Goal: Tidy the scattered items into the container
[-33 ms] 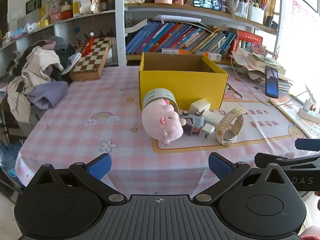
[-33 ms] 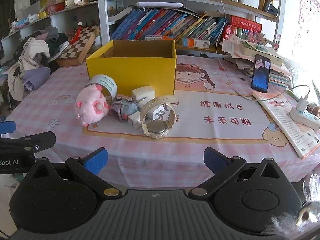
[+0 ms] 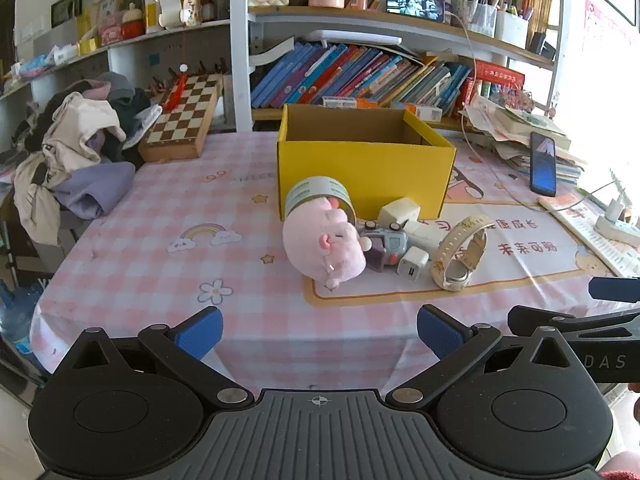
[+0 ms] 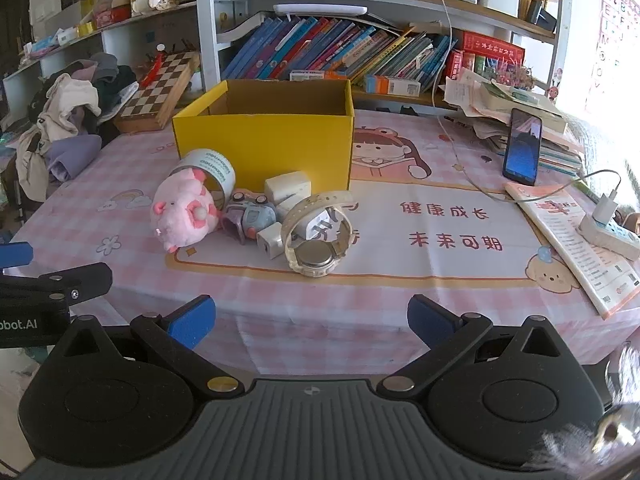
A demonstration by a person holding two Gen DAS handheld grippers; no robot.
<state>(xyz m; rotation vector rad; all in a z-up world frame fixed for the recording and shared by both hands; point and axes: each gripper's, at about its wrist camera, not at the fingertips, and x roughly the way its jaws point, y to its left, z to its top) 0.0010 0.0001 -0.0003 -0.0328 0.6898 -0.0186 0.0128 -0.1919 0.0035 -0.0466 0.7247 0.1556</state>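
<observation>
An open yellow cardboard box [image 3: 360,168] [image 4: 264,140] stands mid-table. A cluster lies in front of it: a pink plush pig [image 3: 324,240] [image 4: 182,210], a white-and-green roll [image 3: 316,192] behind the pig, a grey-purple toy watch [image 3: 386,242] [image 4: 250,216], two white charger blocks [image 3: 412,264] [image 3: 400,210], and a cream wristwatch [image 3: 460,252] [image 4: 318,236]. My left gripper [image 3: 319,332] is open at the table's near edge, short of the pig. My right gripper [image 4: 312,320] is open too, in front of the wristwatch. Neither holds anything.
A phone [image 4: 522,146] stands propped at the right, with a booklet [image 4: 576,240] and a power strip [image 4: 608,234] near it. A chessboard [image 3: 182,120] and a pile of clothes [image 3: 76,152] lie at the back left. Bookshelves rise behind the table.
</observation>
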